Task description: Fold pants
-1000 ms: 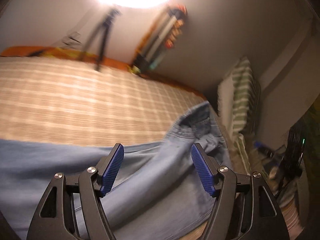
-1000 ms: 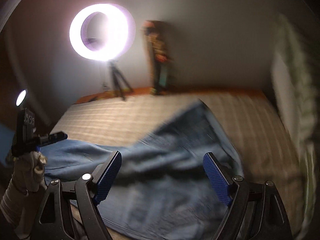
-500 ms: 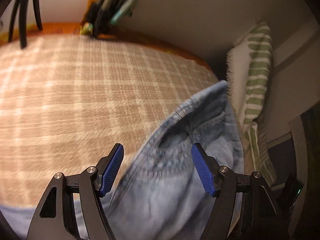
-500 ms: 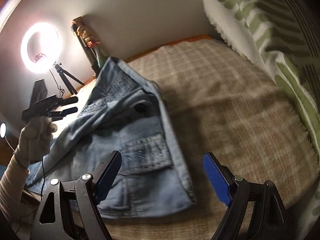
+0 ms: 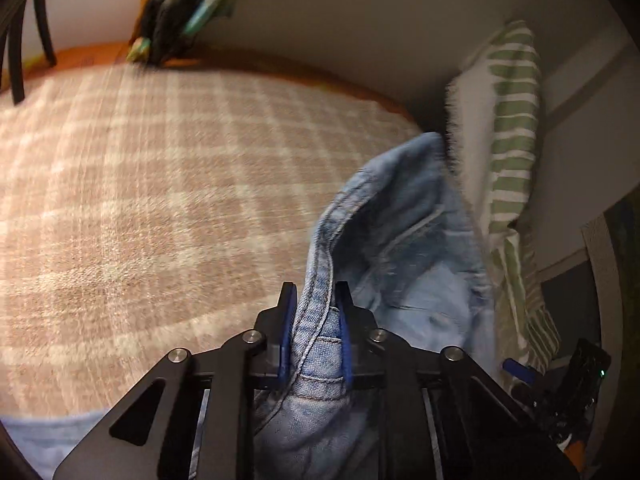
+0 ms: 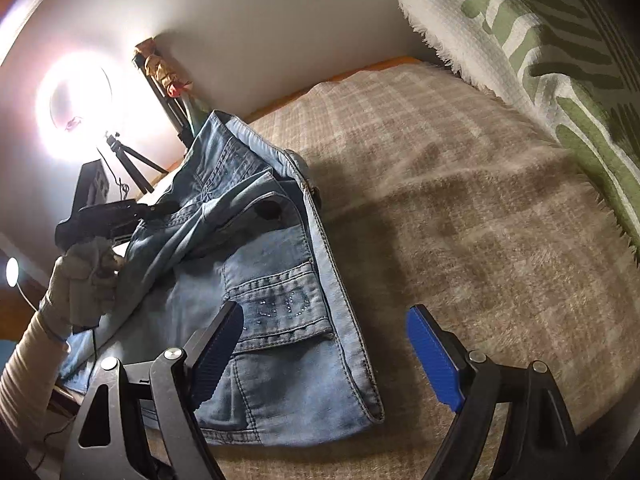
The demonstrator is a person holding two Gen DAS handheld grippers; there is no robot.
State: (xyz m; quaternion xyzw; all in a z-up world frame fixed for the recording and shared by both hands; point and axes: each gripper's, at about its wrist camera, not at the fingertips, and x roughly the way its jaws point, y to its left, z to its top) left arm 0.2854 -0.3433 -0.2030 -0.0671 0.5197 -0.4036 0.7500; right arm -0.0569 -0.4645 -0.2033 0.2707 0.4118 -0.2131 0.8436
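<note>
Light blue denim pants (image 6: 276, 280) lie on the plaid bed cover (image 6: 460, 208), waistband end toward me, back pocket up. My left gripper (image 5: 315, 312) is shut on the waistband edge of the pants (image 5: 400, 248) and lifts it a little off the bed. In the right wrist view the left gripper (image 6: 120, 214) shows at the left, held by a gloved hand, with denim in it. My right gripper (image 6: 324, 344) is open and empty, just above the near waistband corner.
A green and white striped pillow (image 6: 540, 40) stands along the right side of the bed, also in the left wrist view (image 5: 504, 140). A lit ring light on a tripod (image 6: 76, 96) and a leaning bundle (image 6: 168, 76) stand by the far wall.
My left gripper has closed on the waistband edge of the pants; it was open before. My right gripper has swung right and down toward the waistband end and stays open.
</note>
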